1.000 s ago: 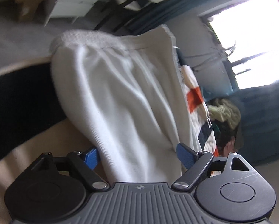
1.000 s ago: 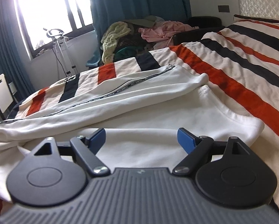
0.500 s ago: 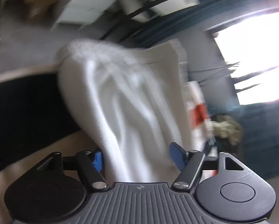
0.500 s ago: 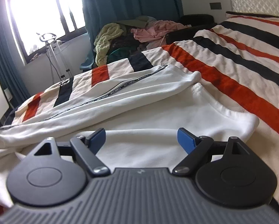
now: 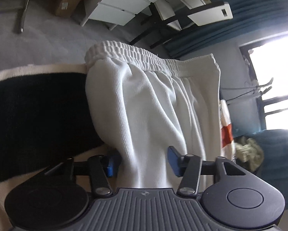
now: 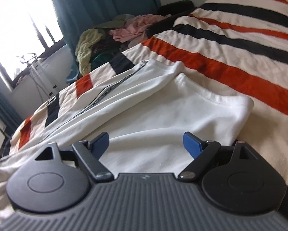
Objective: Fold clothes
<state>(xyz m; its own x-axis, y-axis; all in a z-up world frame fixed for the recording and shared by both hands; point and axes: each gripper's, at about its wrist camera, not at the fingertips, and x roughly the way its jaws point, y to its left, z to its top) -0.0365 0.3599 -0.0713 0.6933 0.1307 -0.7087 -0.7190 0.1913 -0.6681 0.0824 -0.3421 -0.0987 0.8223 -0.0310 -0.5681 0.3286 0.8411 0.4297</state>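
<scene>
Close up, the left gripper (image 5: 141, 160) has a gathered fold of the white trousers (image 5: 149, 104) standing between its blue pads, and its jaws are closing on it. The pad at 9 o'clock already sits against the cloth; the pad (image 5: 173, 160) at 3 o'clock touches or nearly touches the fold, and which of the two cannot be told. From that fold the ribbed fabric spreads toward 12 o'clock and ends in the elastic waistband (image 5: 128, 54), which lies at the edge of the striped bedspread (image 5: 38, 115). Beyond the waistband, grey floor shows, with a cardboard box (image 5: 70, 0) at 11 o'clock and white drawers (image 5: 128, 2) near 12 o'clock; what the box holds is hidden from this angle.

Seen from the right wrist, the right gripper (image 6: 146, 143) hovers with its jaws wide apart, gripping nothing, low over the trousers (image 6: 163, 115) laid flat on the bedspread (image 6: 240, 61). A dark side stripe (image 6: 97, 98) runs along the leg toward 10 o'clock, and the hem end lies at 2 o'clock. Far off at 11 o'clock, beside the teal curtain (image 6: 97, 5), a dark chair or basket, too far to tell which, holds a heap of clothes (image 6: 113, 36), yellow-green and pink on top.
</scene>
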